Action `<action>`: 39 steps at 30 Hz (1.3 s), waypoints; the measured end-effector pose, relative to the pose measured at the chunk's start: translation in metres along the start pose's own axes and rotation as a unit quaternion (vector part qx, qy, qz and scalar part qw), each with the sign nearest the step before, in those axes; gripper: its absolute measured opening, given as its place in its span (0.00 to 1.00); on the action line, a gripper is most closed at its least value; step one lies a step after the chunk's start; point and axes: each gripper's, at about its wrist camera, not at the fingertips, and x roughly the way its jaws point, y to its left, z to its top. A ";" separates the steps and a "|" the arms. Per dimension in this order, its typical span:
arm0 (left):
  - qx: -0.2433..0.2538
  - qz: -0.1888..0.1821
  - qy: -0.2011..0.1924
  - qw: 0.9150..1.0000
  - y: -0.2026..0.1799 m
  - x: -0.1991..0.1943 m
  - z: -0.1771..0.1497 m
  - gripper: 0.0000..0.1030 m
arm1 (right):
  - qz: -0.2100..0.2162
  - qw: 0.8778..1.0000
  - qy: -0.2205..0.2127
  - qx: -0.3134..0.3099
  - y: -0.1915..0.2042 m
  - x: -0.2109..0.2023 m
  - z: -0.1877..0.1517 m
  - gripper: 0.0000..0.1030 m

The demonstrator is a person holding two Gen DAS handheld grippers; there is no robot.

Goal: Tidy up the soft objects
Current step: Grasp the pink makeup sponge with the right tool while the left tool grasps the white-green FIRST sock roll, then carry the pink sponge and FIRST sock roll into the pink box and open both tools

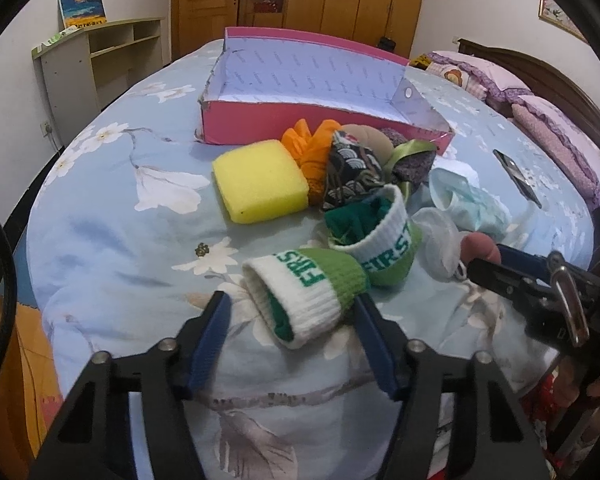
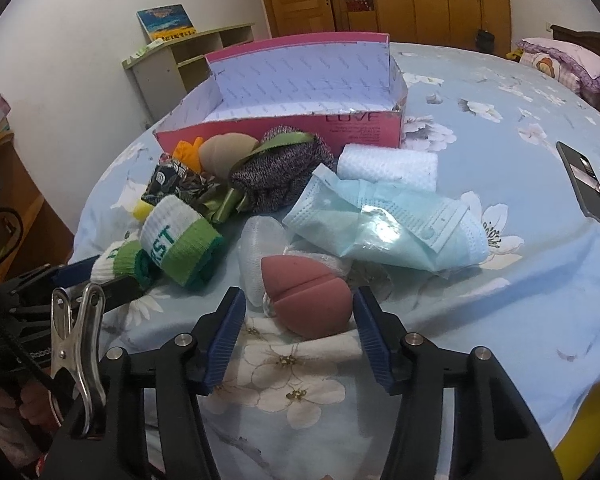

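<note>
Sock btwn left jaws, sponge btwn right.

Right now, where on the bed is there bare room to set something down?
Bare quilt lies left of the yellow sponge, and on the far side between the paper roll and the phone. The pink box looks empty inside. It is crowded from the sponge across to the blue face mask.

A bed under a pale blue flowered cover carries everything. A pink open box sits toward twelve o'clock, with a heap of soft things just before it: yellow sponge, rolled socks, blue face mask, white roll. What seems a phone lies at three o'clock, well apart.
</note>
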 end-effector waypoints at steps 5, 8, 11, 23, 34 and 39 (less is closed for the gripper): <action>0.002 -0.015 -0.004 1.000 -0.002 -0.003 -0.001 0.42 | -0.007 1.000 0.001 -0.002 -0.001 0.001 0.001 0.40; 0.002 -0.018 -0.005 1.000 -0.002 -0.005 -0.001 0.39 | -0.005 1.000 -0.002 -0.001 -0.002 0.000 0.001 0.37; -0.001 -0.022 -0.006 1.000 -0.001 -0.008 -0.001 0.38 | -0.005 1.000 -0.009 -0.003 -0.002 -0.003 0.001 0.37; -0.010 -0.021 -0.030 0.999 0.005 -0.029 0.004 0.37 | 0.004 0.999 -0.037 -0.017 0.008 -0.023 0.005 0.37; -0.013 -0.017 -0.055 0.998 0.009 -0.046 0.012 0.28 | 0.014 0.998 -0.048 -0.026 0.014 -0.032 0.011 0.37; -0.009 -0.015 -0.066 0.998 0.009 -0.053 0.020 0.27 | 0.018 0.998 -0.050 -0.030 0.014 -0.034 0.014 0.37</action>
